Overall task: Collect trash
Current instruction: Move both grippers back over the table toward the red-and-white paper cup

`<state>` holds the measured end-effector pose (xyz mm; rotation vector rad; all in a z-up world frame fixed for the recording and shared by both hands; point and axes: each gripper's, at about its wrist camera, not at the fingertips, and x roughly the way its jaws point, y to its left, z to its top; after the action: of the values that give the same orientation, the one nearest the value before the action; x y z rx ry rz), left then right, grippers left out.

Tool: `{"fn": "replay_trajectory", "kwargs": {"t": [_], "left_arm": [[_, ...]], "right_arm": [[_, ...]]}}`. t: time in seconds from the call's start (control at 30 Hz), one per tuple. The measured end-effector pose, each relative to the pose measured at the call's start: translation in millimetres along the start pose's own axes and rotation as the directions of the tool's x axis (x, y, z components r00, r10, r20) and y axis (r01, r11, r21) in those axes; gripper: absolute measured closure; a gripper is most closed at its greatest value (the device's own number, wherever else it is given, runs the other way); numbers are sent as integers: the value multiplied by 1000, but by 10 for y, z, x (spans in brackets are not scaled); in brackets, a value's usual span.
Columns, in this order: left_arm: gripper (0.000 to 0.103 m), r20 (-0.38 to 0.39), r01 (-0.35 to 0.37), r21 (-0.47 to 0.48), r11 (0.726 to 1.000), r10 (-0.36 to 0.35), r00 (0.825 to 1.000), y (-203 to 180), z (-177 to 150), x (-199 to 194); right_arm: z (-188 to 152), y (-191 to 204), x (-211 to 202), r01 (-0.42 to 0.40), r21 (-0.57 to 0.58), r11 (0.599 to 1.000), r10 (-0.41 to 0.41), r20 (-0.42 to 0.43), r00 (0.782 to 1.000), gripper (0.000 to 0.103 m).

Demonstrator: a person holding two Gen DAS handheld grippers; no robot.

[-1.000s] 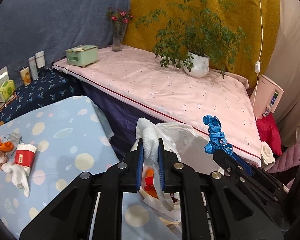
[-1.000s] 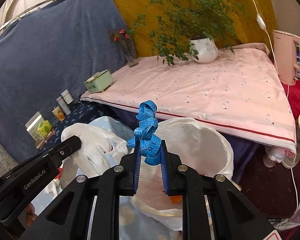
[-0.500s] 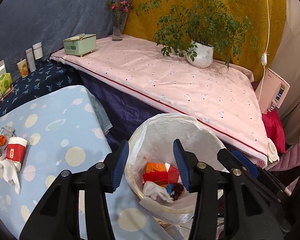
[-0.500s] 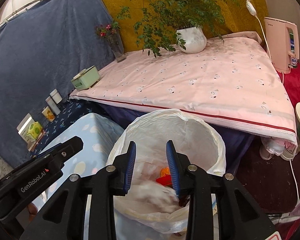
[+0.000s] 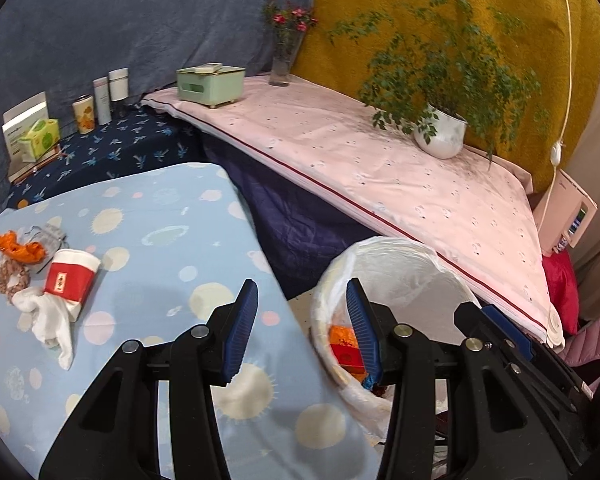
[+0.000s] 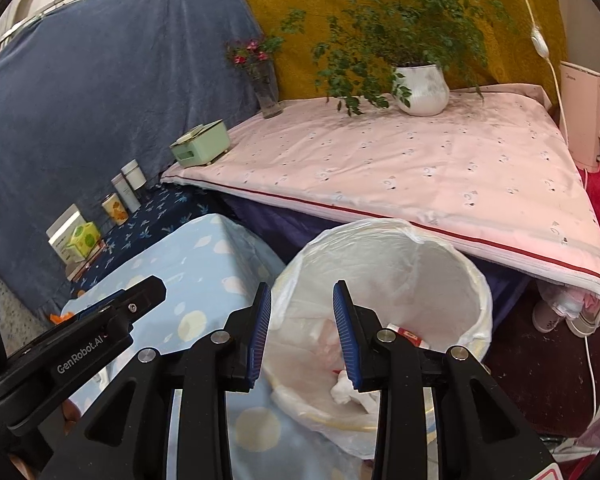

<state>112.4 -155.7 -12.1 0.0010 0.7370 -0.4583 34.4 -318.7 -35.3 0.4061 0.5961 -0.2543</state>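
Tools: left tool and right tool both gape empty over the white-lined round bin.
Trash left: red-and-white paper cup, white crumpled tissue, orange wrapper, at frame's left on the blue planet-print tabletop.
Approach: probably sweep left, straddle the cup crosswise, squeeze gently.

left wrist: high over table | right wrist: close above bin | shared: bin

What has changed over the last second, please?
The left hand-held gripper let go of a white cloth and the right hand-held gripper a blue tape measure, both into the lined bin; both now open. The paper cup pile stayed put.
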Motion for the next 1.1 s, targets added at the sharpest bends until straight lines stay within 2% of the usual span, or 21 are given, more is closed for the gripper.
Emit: {"fn": "replay_trajectory", "kwargs": {"t": [0.43, 0.53, 0.7, 0.9, 1.1], "left_arm": [[59, 20, -106, -111, 988, 108, 994, 876, -55, -295], [52, 16, -138, -143, 980, 142, 990, 1118, -100, -340], [36, 1, -188, -216, 958, 192, 981, 1532, -166, -383], [31, -36, -236, -297, 925, 236, 971, 2001, -257, -359], [31, -89, -258, -376, 890, 242, 966, 2380, -310, -228]], "right_arm": [[-113, 810, -3, -78, -105, 991, 75, -26, 997, 71], [-157, 981, 31, -94, -126, 988, 90, -40, 995, 71], [-264, 1238, 90, -119, -151, 981, 111, -62, 992, 65], [-411, 1527, 222, -147, -179, 973, 130, -103, 986, 64], [-548, 1754, 424, -168, -201, 965, 140, -148, 979, 62]]}}
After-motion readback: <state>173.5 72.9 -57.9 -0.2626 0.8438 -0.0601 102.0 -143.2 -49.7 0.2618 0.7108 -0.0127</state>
